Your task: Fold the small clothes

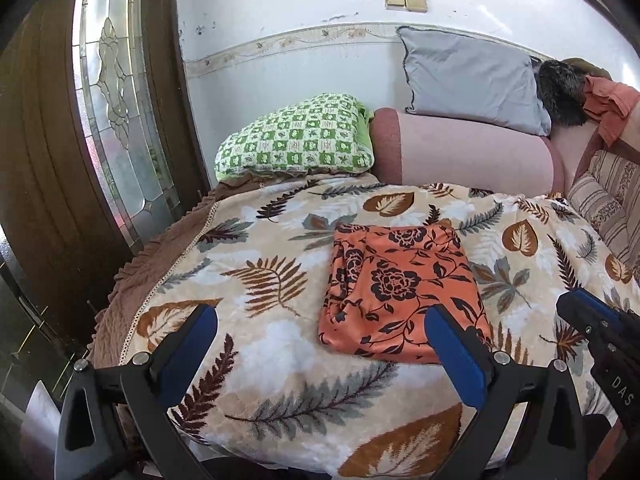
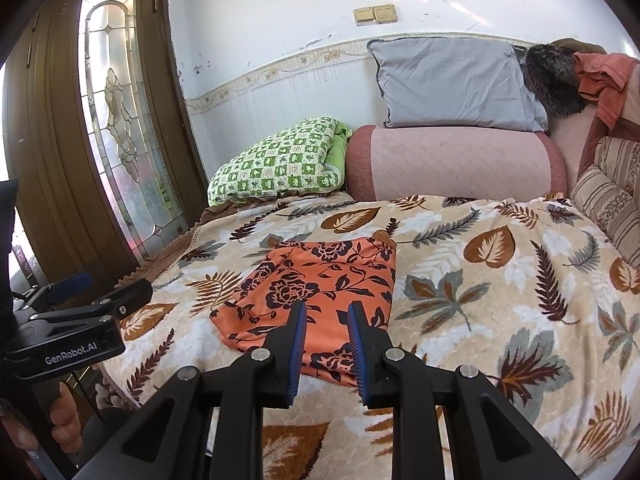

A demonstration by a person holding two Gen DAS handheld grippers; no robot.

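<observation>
Nearest the viewer, the left gripper (image 1: 320,344) hovers over the front of the bed with its blue-padded jaws wide apart and nothing between them; its right-hand finger overlaps the near right corner of the garment in the left wrist view, though contact cannot be judged. The right gripper (image 2: 326,344) is held just in front of the garment's near edge, jaws a narrow gap apart, gripping nothing. Beyond both, the orange floral garment (image 1: 400,288) lies folded into a rough rectangle near the middle of the leaf-print blanket (image 1: 260,360), layered edges showing along its left side. Judged from its drape and soft creases, the fabric is thin, light and limp, probably somewhat slick; it should offer no stiffness, sag when lifted by one point, and let its layers slide apart. A pinch through all layers at the near corners, one gripper per corner, looks the safest hold; the plush blanket beneath may be caught if the fingers dig too deep. Farther back lie a green checked pillow (image 1: 296,140), a pink bolster (image 1: 472,152) and a grey cushion (image 1: 468,76) against the white wall (image 1: 280,4), with a glazed wooden door (image 1: 112,92) to the left
</observation>
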